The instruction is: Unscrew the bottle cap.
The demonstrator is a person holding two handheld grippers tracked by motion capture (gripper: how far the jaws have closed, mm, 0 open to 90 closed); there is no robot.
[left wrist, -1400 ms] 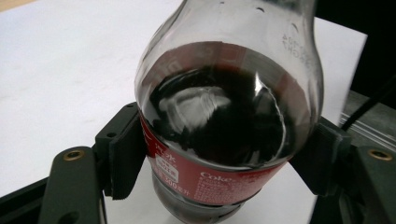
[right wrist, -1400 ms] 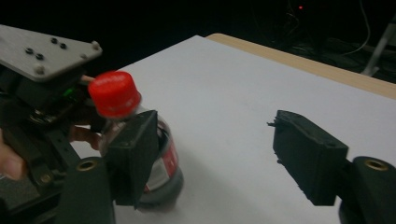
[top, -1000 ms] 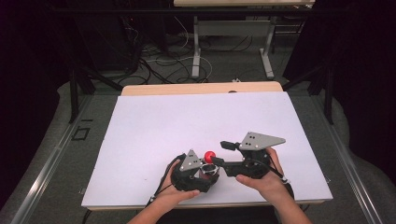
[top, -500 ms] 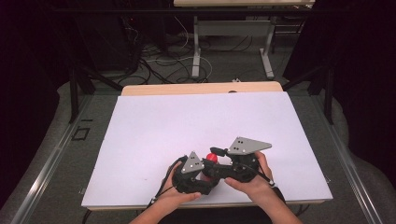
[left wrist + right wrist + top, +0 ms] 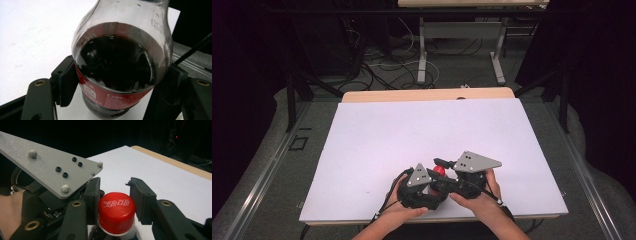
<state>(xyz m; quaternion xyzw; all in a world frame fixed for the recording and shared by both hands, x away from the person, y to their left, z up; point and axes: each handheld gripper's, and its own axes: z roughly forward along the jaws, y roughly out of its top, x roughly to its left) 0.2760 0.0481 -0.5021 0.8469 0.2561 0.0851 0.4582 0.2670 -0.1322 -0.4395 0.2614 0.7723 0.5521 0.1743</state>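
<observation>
A cola bottle (image 5: 120,65) with dark liquid and a red label stands upright near the front edge of the white table (image 5: 412,130). My left gripper (image 5: 121,82) is shut on its body, and the black pads (image 5: 66,83) press both sides. In the high view the left gripper (image 5: 432,187) sits just left of the red cap (image 5: 439,170). My right gripper (image 5: 115,195) comes in at cap height. Its jaws have just been closing and now press the red cap (image 5: 116,211) from both sides. The right gripper (image 5: 442,166) reaches leftward over the bottle top.
The left gripper's grey three-cornered plate (image 5: 50,162) sits close beside the right jaws, with a hand (image 5: 10,207) behind it. A wooden strip (image 5: 427,95) edges the far side of the table. Cables and metal legs (image 5: 422,55) lie on the floor beyond.
The right gripper has moved left and slightly down onto the bottle top, and its jaws have closed on the red cap. The left gripper has kept still on the bottle.
</observation>
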